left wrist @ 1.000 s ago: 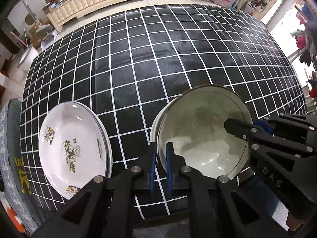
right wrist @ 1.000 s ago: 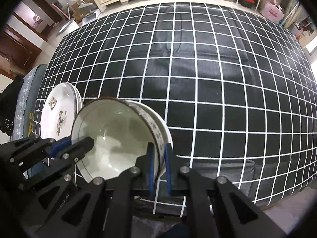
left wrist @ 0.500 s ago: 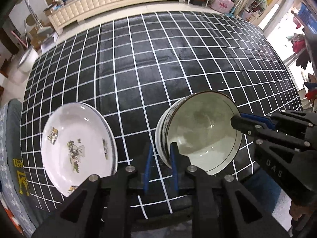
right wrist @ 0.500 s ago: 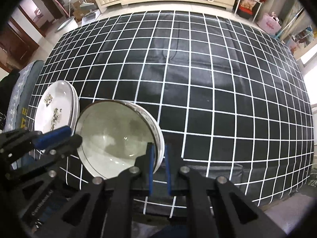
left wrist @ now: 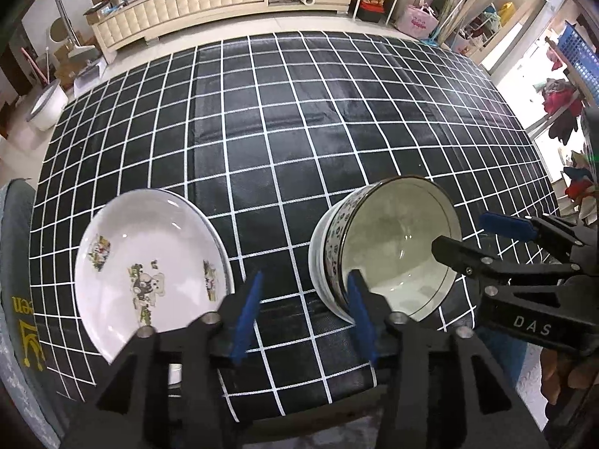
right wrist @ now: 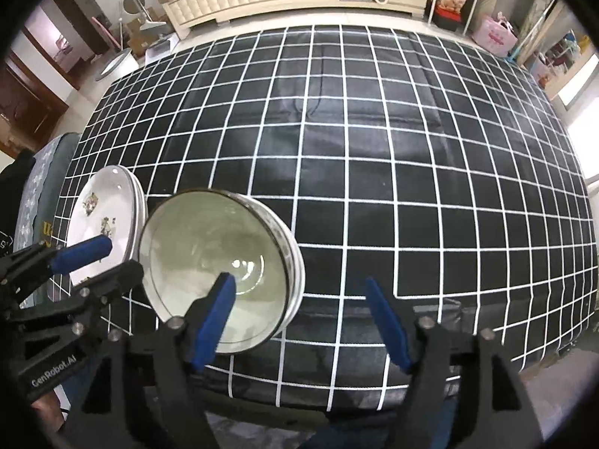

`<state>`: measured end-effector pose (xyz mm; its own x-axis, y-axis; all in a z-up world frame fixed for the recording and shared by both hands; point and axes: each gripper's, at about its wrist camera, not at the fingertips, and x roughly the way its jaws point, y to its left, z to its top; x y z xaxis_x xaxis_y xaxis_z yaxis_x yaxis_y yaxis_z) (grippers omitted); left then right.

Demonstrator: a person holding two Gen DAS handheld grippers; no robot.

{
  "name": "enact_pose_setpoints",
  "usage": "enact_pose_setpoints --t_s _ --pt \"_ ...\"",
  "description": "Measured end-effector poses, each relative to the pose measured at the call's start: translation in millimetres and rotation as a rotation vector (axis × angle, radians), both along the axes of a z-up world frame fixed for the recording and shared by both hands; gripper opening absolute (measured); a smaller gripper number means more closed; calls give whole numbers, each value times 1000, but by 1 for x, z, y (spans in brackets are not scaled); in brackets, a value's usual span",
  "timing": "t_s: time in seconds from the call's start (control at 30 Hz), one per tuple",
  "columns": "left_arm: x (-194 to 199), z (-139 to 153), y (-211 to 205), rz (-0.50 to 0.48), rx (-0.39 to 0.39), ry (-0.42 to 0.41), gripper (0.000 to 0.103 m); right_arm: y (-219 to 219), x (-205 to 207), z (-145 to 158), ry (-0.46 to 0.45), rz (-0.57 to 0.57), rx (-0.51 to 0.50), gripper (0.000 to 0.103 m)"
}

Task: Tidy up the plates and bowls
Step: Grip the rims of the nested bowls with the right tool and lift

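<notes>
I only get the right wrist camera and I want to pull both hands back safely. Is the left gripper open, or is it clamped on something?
Observer: The left gripper is open, with nothing between its pads.
Operator: Where do its fingers sit?
Observer: One is close beside the left wall of the bowl stack, the other is near the plate edge. I cannot tell whether either one touches.
Operator: What does that hidden left wall look like?
Observer: A patterned bowl is nested inside a plain white one, and the stack stands on the tablecloth.
</notes>
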<state>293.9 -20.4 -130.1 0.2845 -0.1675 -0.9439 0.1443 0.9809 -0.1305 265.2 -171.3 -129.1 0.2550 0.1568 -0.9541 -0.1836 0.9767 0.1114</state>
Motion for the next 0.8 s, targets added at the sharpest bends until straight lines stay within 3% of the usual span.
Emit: enact_pose_setpoints --t_s 0.6,0.8 --pt "19 -51 -18 -53 46 31 55 -9 15 -45 103 -32 41 77" --pt "22 -59 -13 -64 -9 40 53 -14 18 -45 100 -41 79 76"
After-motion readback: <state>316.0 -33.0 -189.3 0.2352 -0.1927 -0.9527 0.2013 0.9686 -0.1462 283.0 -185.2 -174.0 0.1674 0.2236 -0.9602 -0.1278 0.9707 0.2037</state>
